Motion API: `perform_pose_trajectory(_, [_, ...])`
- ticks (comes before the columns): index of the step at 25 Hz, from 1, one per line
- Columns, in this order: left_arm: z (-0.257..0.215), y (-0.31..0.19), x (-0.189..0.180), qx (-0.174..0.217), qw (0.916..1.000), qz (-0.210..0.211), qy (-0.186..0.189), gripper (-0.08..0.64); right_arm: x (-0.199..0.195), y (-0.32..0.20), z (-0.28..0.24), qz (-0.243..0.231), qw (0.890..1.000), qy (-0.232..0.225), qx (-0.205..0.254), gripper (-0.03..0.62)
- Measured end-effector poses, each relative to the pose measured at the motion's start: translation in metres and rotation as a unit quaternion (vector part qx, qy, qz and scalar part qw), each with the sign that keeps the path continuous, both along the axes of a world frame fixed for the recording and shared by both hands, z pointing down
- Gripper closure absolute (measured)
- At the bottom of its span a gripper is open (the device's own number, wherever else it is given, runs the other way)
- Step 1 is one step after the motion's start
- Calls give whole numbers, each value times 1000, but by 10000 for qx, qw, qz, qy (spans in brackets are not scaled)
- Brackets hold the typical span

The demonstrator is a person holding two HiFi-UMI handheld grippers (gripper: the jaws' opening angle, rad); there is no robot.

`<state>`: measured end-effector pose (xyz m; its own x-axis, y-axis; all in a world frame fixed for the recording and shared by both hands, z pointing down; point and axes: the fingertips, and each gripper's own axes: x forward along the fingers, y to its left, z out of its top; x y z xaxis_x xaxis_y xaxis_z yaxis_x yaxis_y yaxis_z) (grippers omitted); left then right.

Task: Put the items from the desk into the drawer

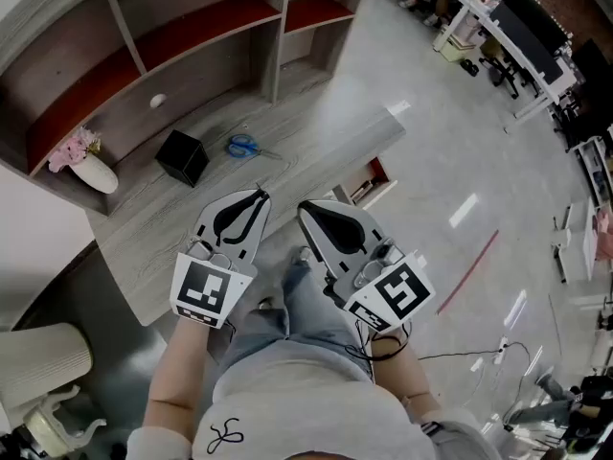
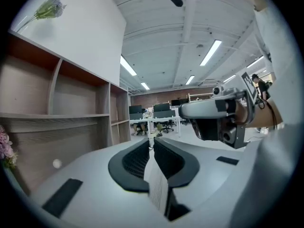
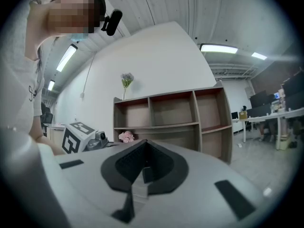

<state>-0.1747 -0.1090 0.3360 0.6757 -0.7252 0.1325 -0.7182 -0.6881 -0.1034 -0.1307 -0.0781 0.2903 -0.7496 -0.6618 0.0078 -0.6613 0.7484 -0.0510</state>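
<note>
Left gripper (image 1: 255,196): jaws together, pads meeting at the tip in the left gripper view (image 2: 152,142), nothing between them. Right gripper (image 1: 306,209): jaws likewise closed on nothing, as seen in the right gripper view (image 3: 143,145). Both were held side by side above the person's lap. In the head view the left gripper's tip overlapped the front edge of the worktop (image 1: 316,137), while the right sat just off that edge. The task items lay on the worktop, well apart from both grippers: a black box (image 1: 182,156) toward the back, and blue-handled scissors (image 1: 243,146) just to its right, the two not touching. A white vase of pink flowers (image 1: 93,173) stood at the left end against the shelf unit (image 1: 192,36). The worktop was bare from the scissors to the right-hand corner. The drawer (image 1: 372,182) stood open below the worktop's right end, protruding past the front edge; I could not make out its contents. Open floor (image 1: 450,142) lay beyond the drawer to the right.
</note>
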Motion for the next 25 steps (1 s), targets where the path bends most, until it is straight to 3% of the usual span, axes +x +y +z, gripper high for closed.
perform_pose_trajectory(10, [-17, 10, 39, 85, 9984, 473, 294, 522, 35, 7, 2, 470, 9987, 205, 62, 584])
perform_pose_trajectory(19, [-27, 7, 127, 85, 9954, 852, 431, 522, 118, -2, -4, 812, 9965, 208, 40, 584])
perform_pose_trajectory(25, [-32, 2, 175, 71, 9949, 865, 505, 522, 170, -13, -5, 827, 9964, 182, 27, 584])
